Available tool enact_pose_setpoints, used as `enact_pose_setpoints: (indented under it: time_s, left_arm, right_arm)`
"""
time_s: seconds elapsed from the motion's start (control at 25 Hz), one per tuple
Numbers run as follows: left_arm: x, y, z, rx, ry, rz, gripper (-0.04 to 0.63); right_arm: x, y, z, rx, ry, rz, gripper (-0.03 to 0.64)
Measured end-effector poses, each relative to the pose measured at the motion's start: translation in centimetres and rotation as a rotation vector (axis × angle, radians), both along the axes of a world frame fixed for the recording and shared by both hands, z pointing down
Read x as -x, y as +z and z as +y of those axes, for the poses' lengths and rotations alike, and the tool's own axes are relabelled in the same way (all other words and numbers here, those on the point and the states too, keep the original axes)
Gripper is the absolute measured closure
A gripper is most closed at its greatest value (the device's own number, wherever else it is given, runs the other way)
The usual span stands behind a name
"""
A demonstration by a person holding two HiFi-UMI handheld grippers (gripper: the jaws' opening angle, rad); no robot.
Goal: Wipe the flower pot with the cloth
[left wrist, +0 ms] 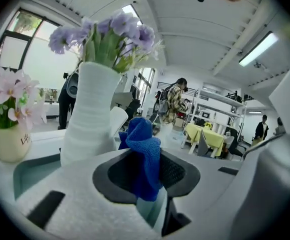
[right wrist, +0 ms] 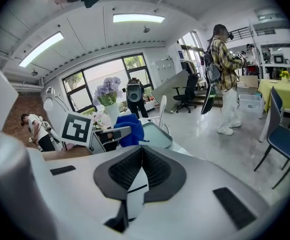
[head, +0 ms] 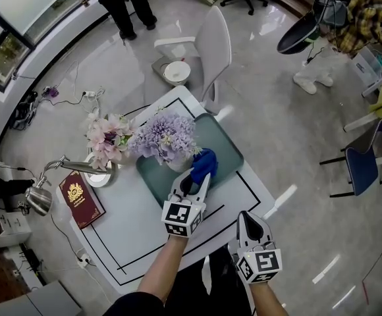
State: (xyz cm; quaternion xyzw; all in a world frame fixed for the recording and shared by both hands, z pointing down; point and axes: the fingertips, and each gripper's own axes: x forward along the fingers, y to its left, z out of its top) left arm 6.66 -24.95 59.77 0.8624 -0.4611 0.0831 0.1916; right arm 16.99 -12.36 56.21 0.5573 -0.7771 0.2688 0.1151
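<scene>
Blue cloth (head: 205,164) clamped in your left gripper (head: 199,175) sits just beside the pot (left wrist: 87,119), wiping seemingly undone; your right gripper (head: 247,217) is closed, empty

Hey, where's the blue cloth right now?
The blue cloth is pinched in the left gripper, mid head view, just right of the white flower pot holding purple flowers, over the teal tray.
</scene>
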Motion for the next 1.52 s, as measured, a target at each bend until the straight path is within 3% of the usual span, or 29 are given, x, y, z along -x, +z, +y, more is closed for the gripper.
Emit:
enact_pose_setpoints:
  time_s: [0.2,0.44,0.84,1.12,1.52]
  left_arm:
    - [0.6,-3.8,-2.6,-0.080,-0.111,0.027,0.489]
    - [1.2,-1.7,-3.3,-0.009,-0.185,0.000,0.489]
    - [0.1,2.6,-0.7,0.086,-0.118,-0.069,0.489]
    - [-0.4,-3.3,4.1,-0.003,-0.014,0.004,0.489]
    - [5.5,-11.7,11.7,-0.112,-0.050,0.011,0.489]
  right_arm:
    - [-0.3,0.2,-0.4,0.002,-0.002,-0.009,0.609]
    - [-1.0,0.2,-0.6,0.005,-0.011,-0.011,0.609]
    - [-1.5,0.0,0.0,0.003,-0.046,-0.023,0.609]
    - [0.1,-1.8,0.8,-0.025,-0.106,-0.048,0.609]
    - [5.6,-6.7,3.1,-0.107,-0.193,-0.053,0.609]
